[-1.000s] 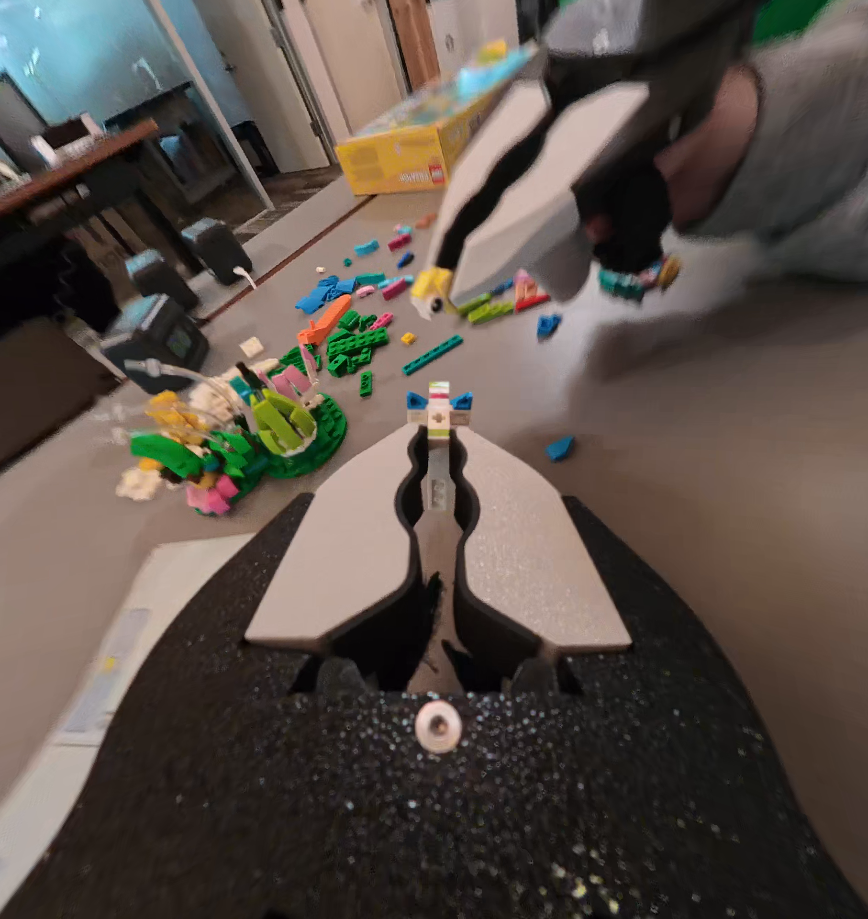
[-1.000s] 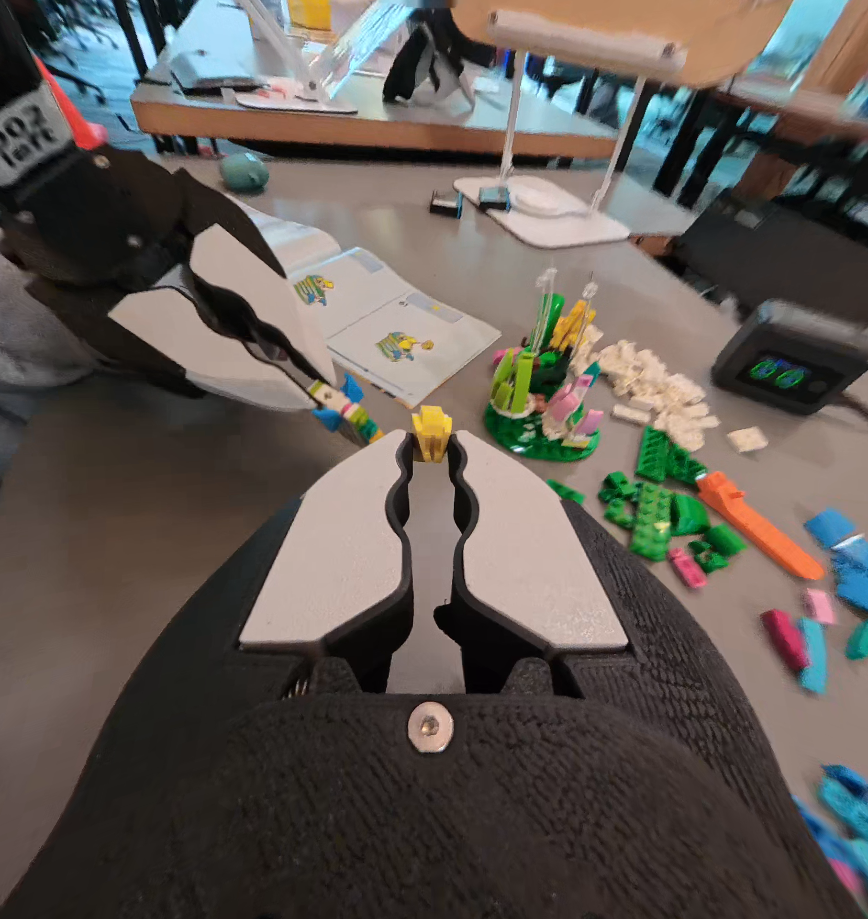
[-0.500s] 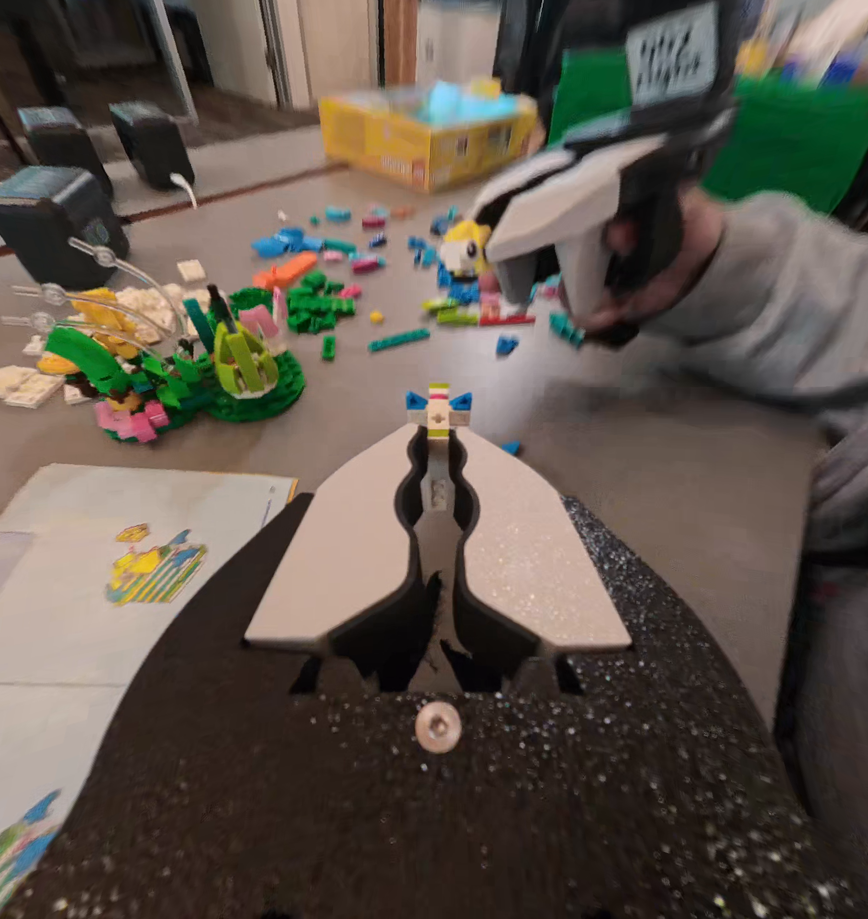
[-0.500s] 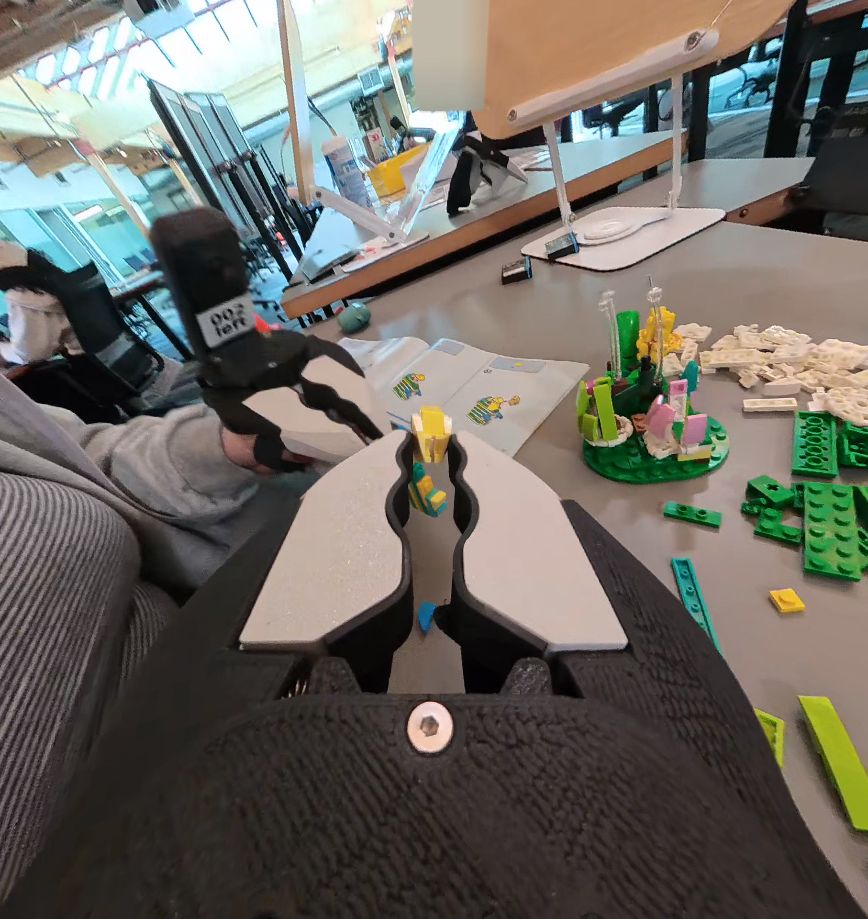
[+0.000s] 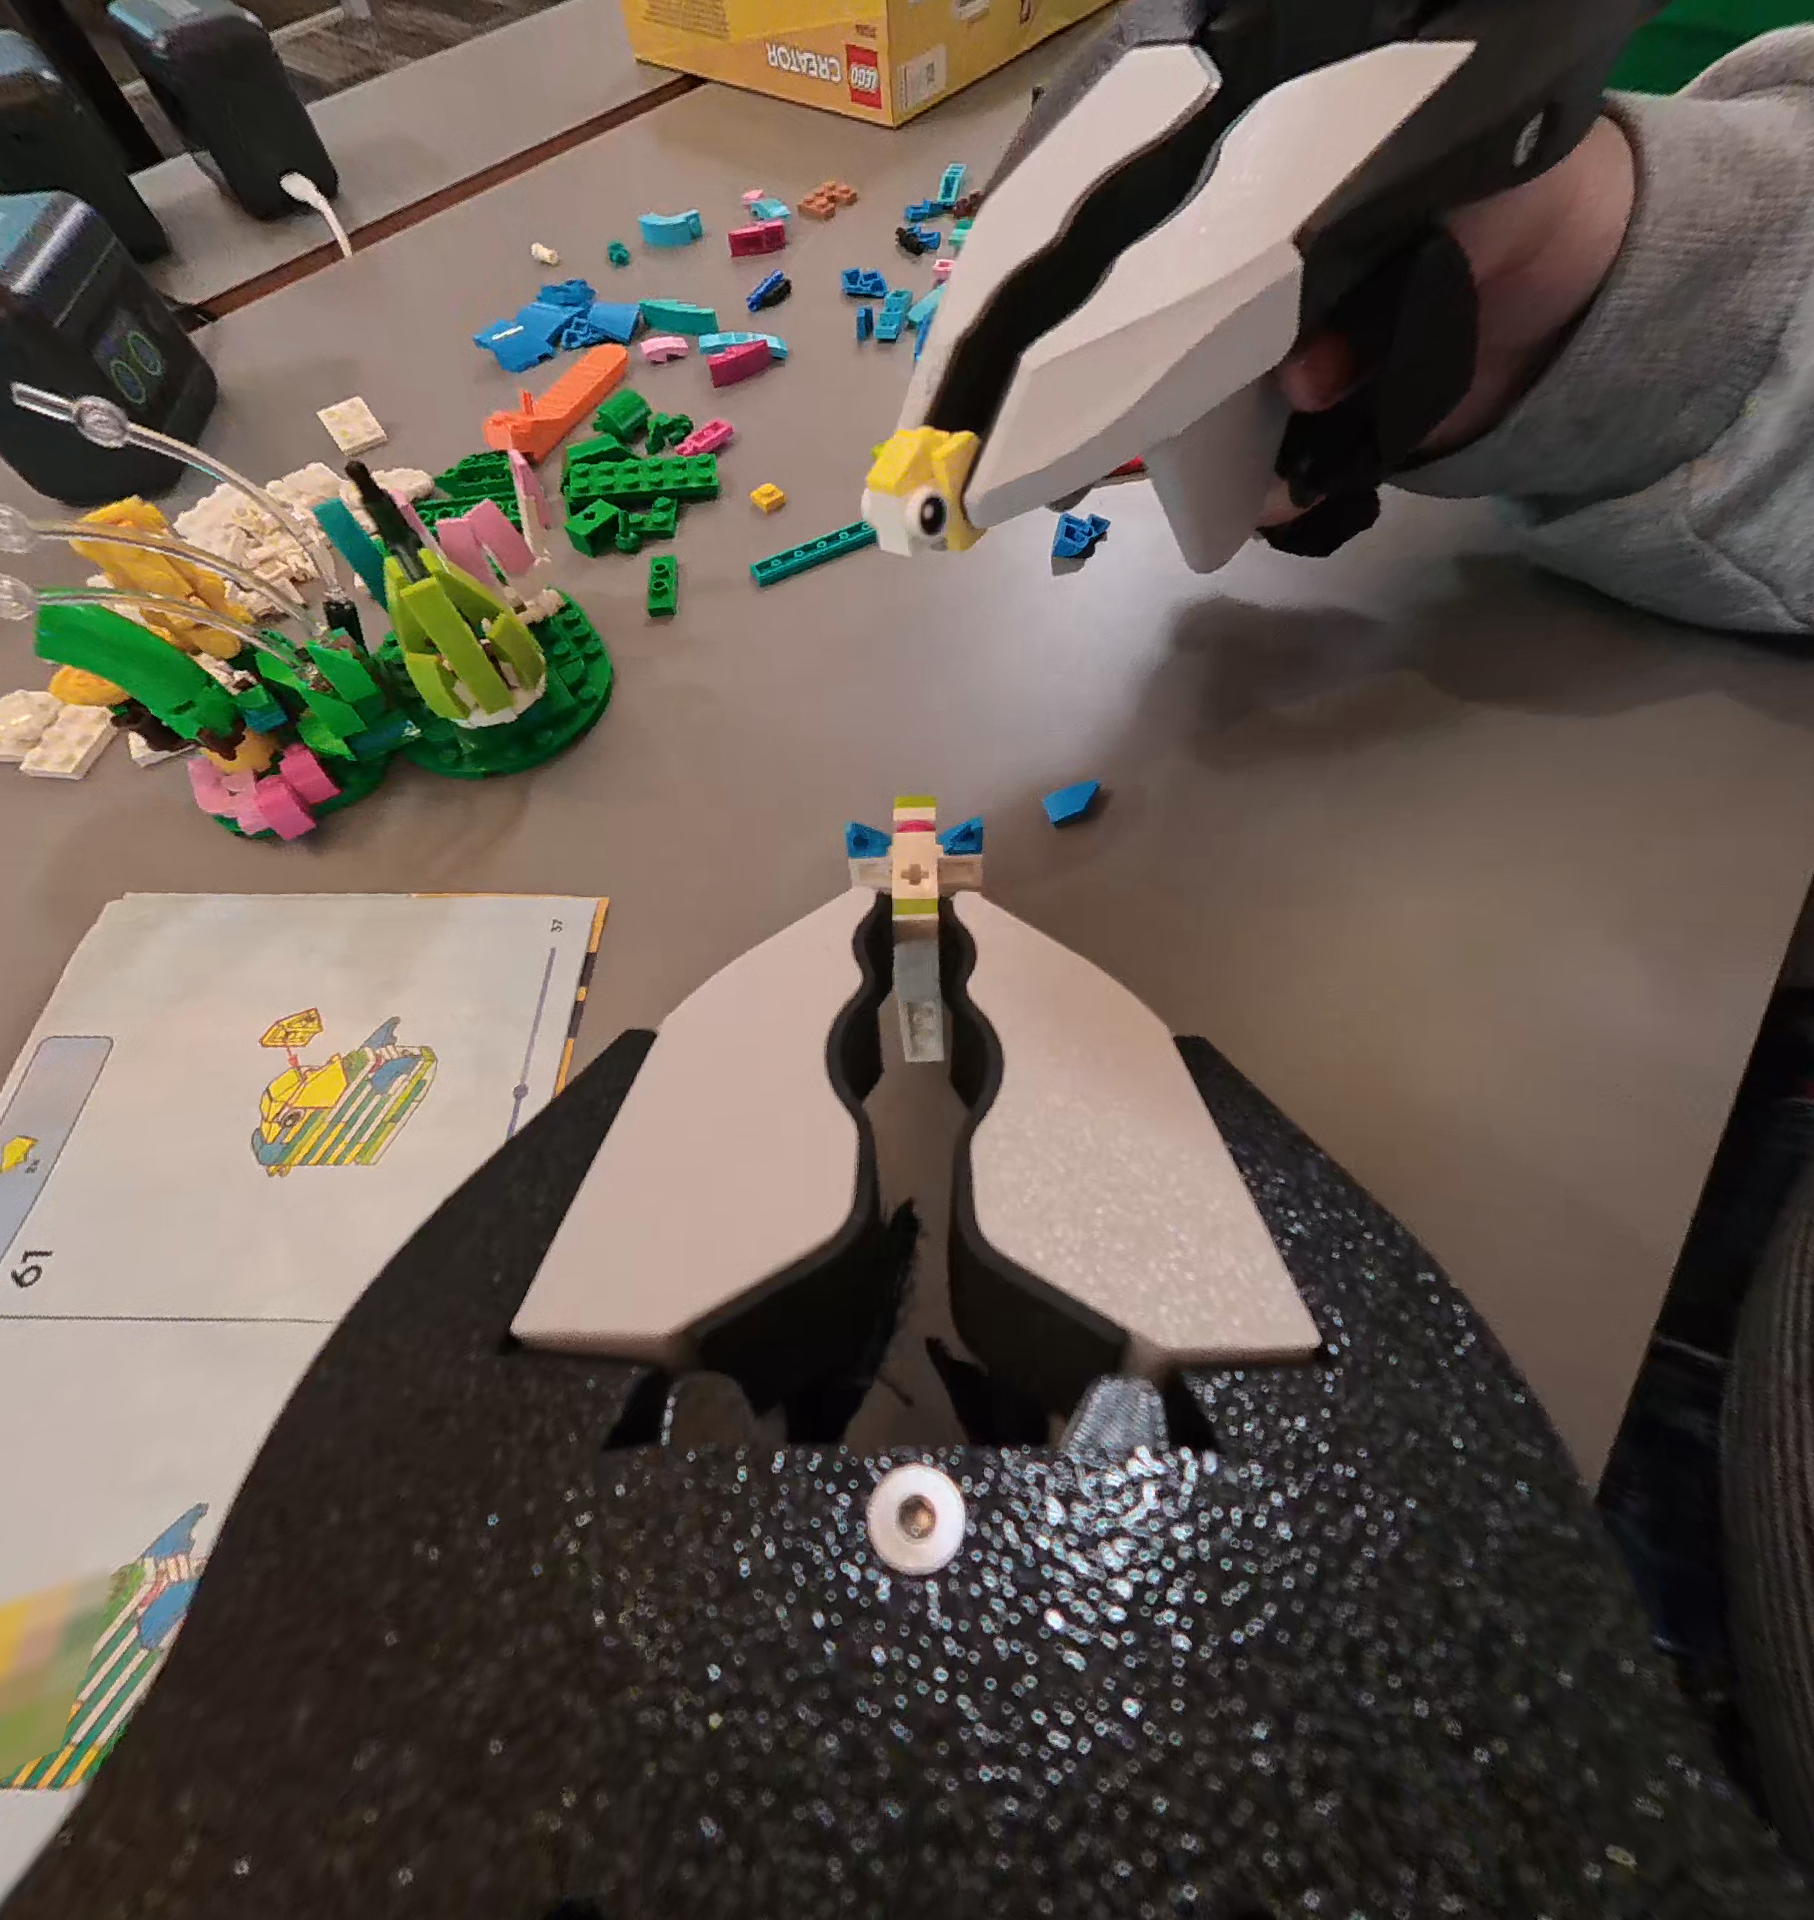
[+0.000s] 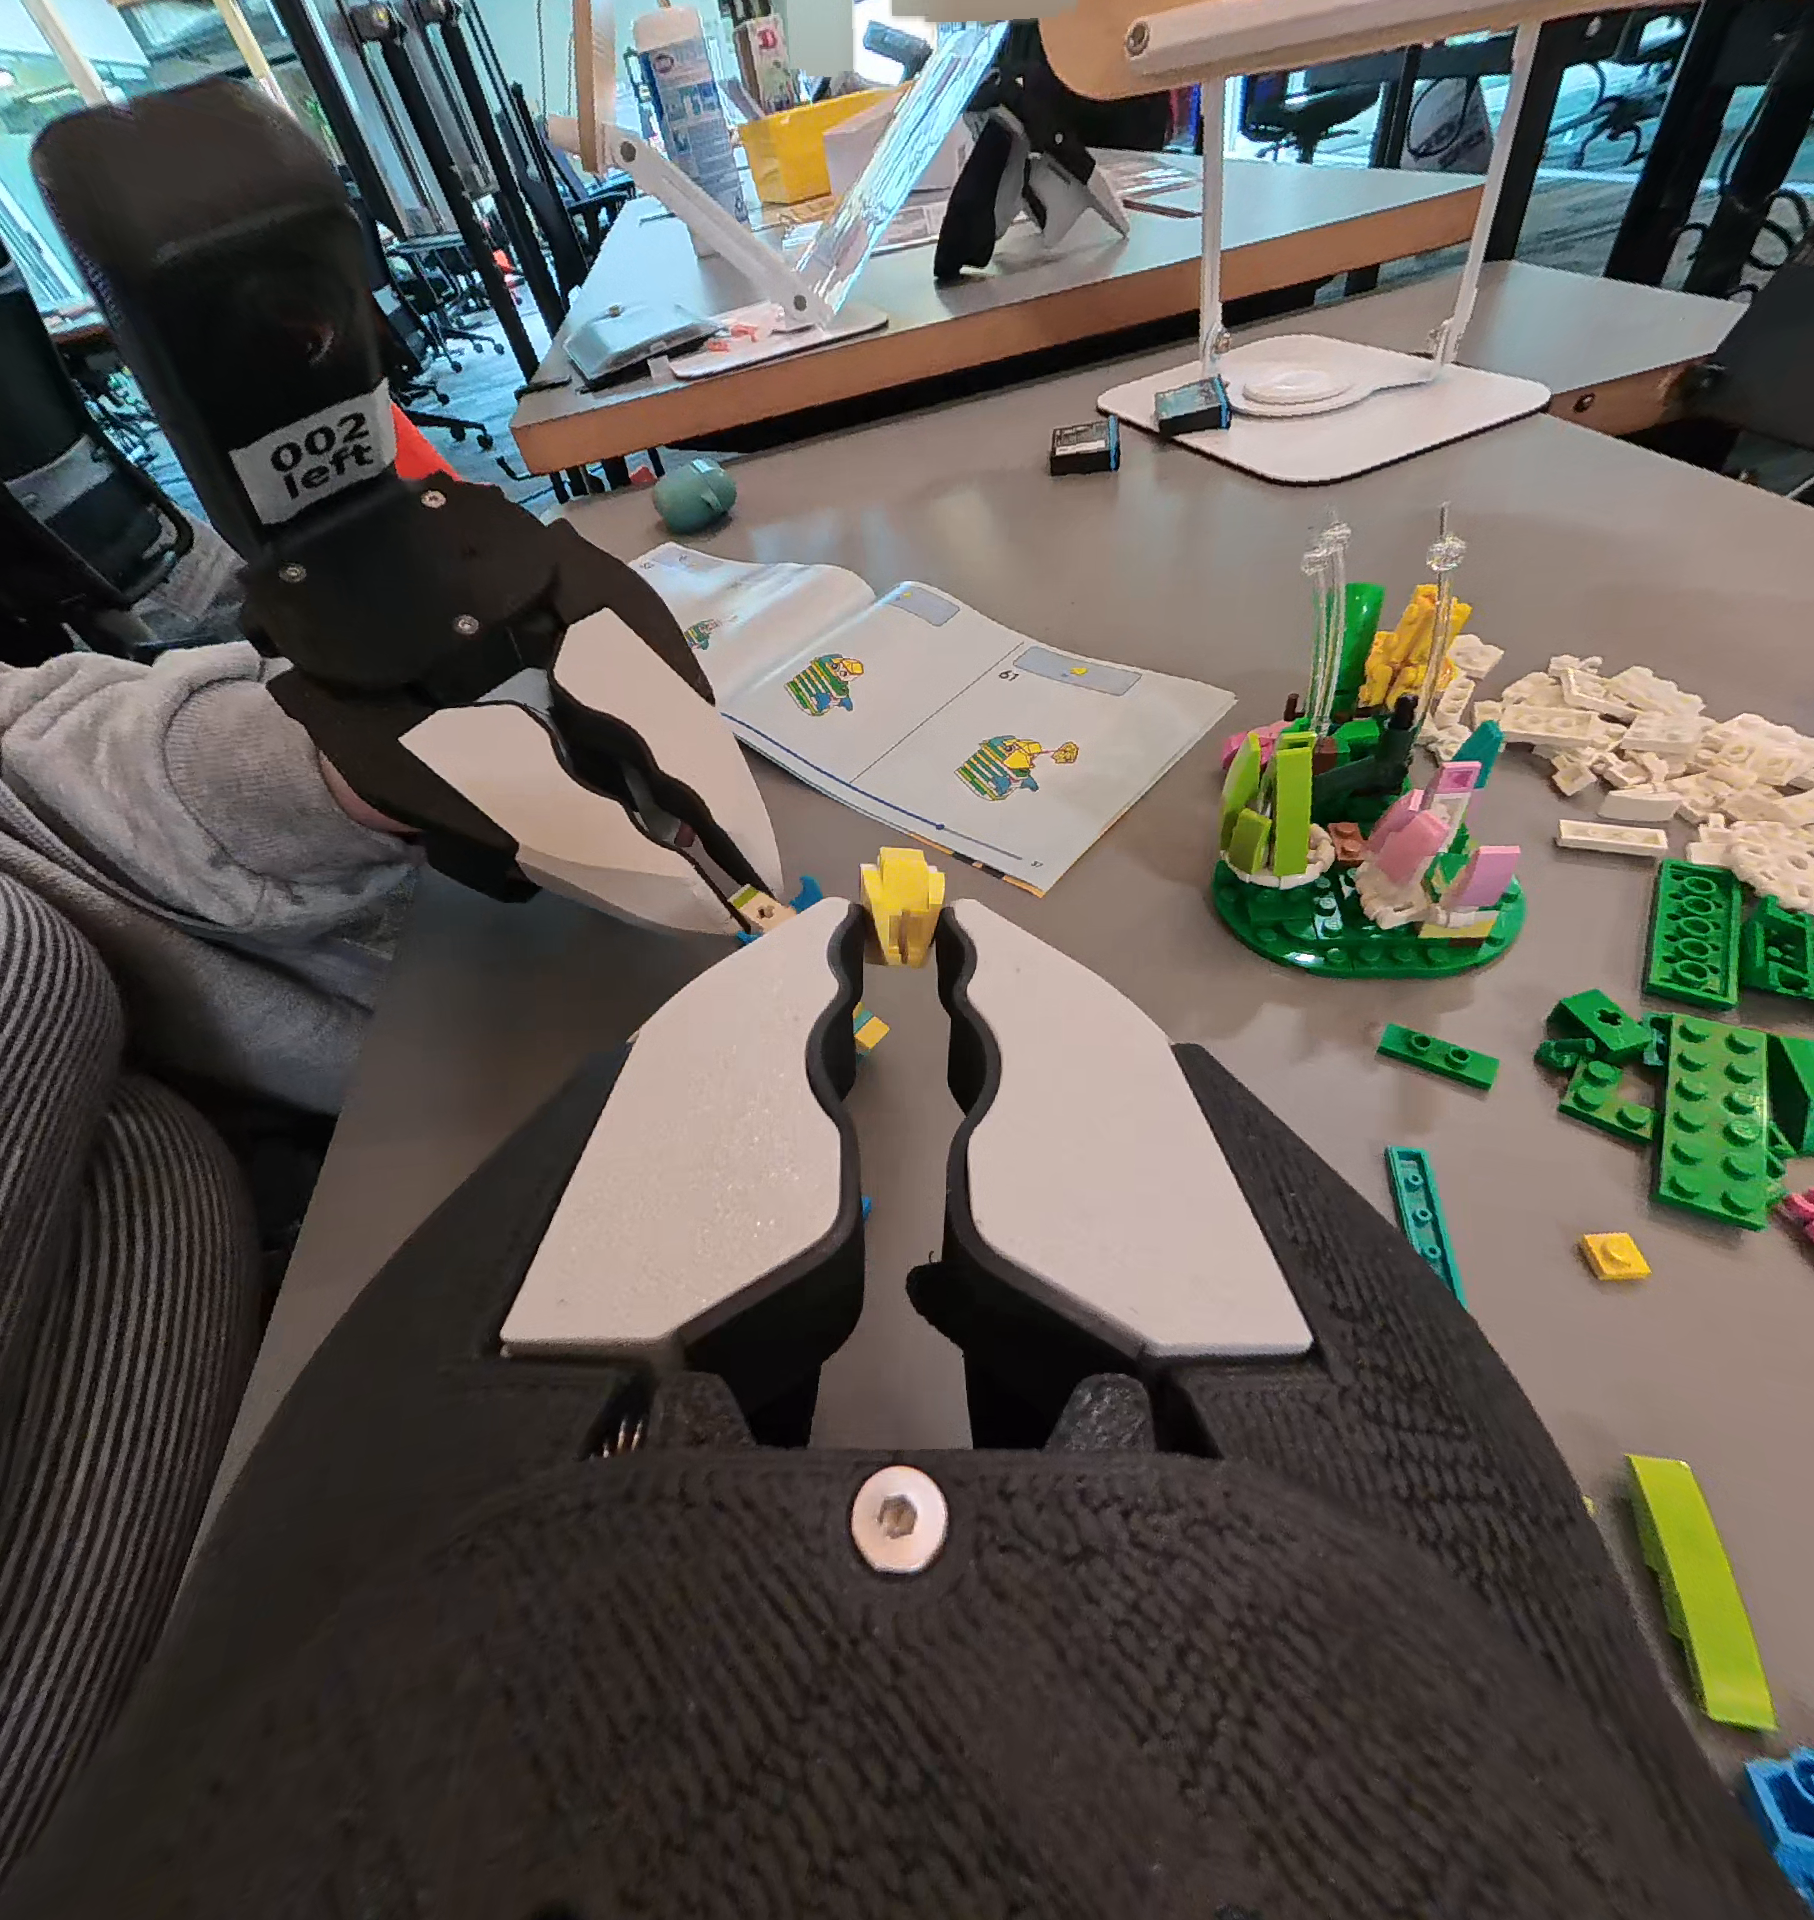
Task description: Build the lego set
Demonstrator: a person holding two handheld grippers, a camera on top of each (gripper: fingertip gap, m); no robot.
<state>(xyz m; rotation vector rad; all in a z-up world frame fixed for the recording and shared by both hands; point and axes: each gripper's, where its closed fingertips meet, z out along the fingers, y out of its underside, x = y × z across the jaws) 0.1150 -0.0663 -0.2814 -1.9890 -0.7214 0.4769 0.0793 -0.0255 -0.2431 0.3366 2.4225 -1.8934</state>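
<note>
My left gripper (image 5: 913, 894) is shut on a small striped lego body (image 5: 913, 854) with blue fins, white and lime bricks, held above the grey table (image 5: 1298, 883). My right gripper (image 6: 901, 920) is shut on a yellow and white fish head piece (image 6: 901, 902) with a black eye. In the left wrist view the right gripper (image 5: 960, 468) hangs at the upper right, the head piece (image 5: 918, 499) at its tips, apart from the striped body. In the right wrist view the left gripper (image 6: 752, 904) sits just left of my tips, its striped body (image 6: 768, 914) close to the head piece.
An open instruction booklet (image 5: 207, 1091) lies at the left. A green round lego plant model (image 5: 363, 644) stands beyond it. Loose green, blue, pink and white bricks (image 5: 654, 332) are scattered farther back. A yellow lego box (image 5: 861, 52) and black devices (image 5: 61, 343) sit at the far edge. One gripper's finger ends stand about 7 centimetres off the other's.
Both grippers have swung round and lowered toward the table. The right gripper with the head piece has come closer to the striped body. Both stay shut on their pieces.
</note>
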